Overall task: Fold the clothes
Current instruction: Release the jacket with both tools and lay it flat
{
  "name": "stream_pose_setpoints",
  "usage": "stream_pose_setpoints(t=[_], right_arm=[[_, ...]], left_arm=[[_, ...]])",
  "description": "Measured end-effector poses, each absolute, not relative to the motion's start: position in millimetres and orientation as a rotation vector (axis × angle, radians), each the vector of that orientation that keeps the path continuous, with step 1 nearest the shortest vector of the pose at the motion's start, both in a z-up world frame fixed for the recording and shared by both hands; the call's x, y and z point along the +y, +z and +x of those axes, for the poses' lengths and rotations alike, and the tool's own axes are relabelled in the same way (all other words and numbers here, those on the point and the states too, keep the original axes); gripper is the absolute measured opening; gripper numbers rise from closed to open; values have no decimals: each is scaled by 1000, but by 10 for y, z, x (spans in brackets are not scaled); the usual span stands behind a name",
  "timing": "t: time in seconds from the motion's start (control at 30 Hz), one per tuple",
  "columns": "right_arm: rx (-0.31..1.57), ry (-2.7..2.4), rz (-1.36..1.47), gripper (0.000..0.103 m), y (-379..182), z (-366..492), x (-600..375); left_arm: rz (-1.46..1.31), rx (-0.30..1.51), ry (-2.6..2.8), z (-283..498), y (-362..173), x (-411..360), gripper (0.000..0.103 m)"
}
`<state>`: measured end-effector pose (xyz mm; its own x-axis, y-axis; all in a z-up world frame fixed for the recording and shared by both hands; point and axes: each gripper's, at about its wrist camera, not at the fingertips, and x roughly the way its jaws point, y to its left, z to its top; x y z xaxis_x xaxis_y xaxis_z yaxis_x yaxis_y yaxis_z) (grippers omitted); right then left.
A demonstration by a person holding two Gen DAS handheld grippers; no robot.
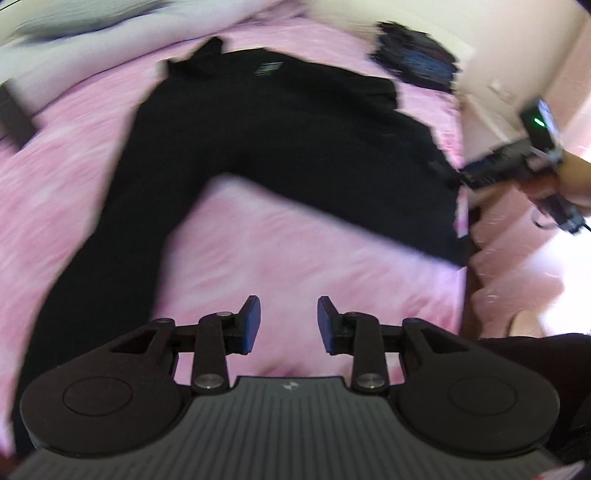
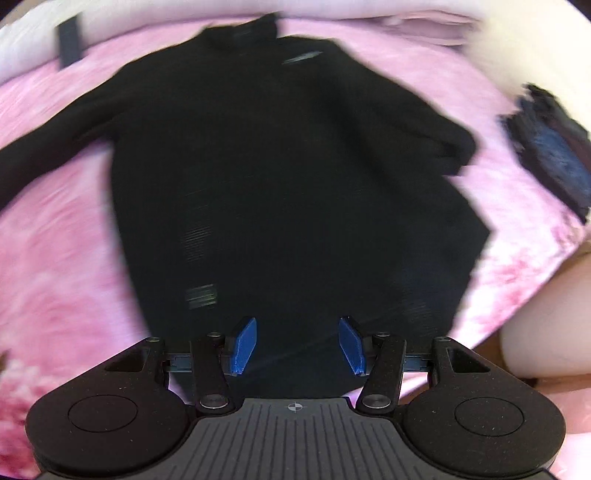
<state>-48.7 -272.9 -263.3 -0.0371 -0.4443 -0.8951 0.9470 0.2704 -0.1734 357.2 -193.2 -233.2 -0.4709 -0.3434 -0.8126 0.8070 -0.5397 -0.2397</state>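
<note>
1. A black long-sleeved top (image 2: 280,177) is seen spread flat on a pink bed cover (image 2: 55,258), its collar at the far end and its hem at the near end of the right wrist view.
2. In that view one sleeve is stretched out to the left across the cover, while the sleeve on the right appears folded in over the body of the garment; blur makes the exact fold hard to tell.
3. The right gripper (image 2: 297,345) is held above the near hem of the top, with its blue pads (image 2: 243,347) set moderately apart. Nothing is gripped between them; only the dark cloth below is seen through the gap.
4. The left gripper (image 1: 289,323) is held over bare pink cover, just beside the outstretched sleeve. Its jaws stand narrowly apart and nothing is held between them.
5. From the left wrist view the top (image 1: 295,140) is seen running from the upper middle down to both sides, with the sleeve reaching toward the lower left.
6. The right gripper (image 1: 517,162), held in a hand (image 1: 572,177), is seen at the right edge of the left view, at the side of the garment.
7. A dark folded pile (image 2: 550,155) is seen lying on the cover to the right of the top, apart from it.
8. A pale sheet or blanket (image 2: 406,22) is seen beyond the collar, along the far edge of the bed.
</note>
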Motion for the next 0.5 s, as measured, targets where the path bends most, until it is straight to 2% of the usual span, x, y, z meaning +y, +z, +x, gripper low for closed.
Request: stream_pose_setpoints(t=[0.23,0.4,0.5], right_arm=[[954,-1189,647,54,-2813,-2062,-3937],[988,-994,600,54,-3057,-2736,-4679],[966,-846,686,53,-3237,-2945,-5034]], left_arm=[[970,821,-2035,1829,-2457,-2372,29],[1111,828,-2016,659,-2781,-2580,30],[1241,778,-2003,224,-2942,-2637,30]])
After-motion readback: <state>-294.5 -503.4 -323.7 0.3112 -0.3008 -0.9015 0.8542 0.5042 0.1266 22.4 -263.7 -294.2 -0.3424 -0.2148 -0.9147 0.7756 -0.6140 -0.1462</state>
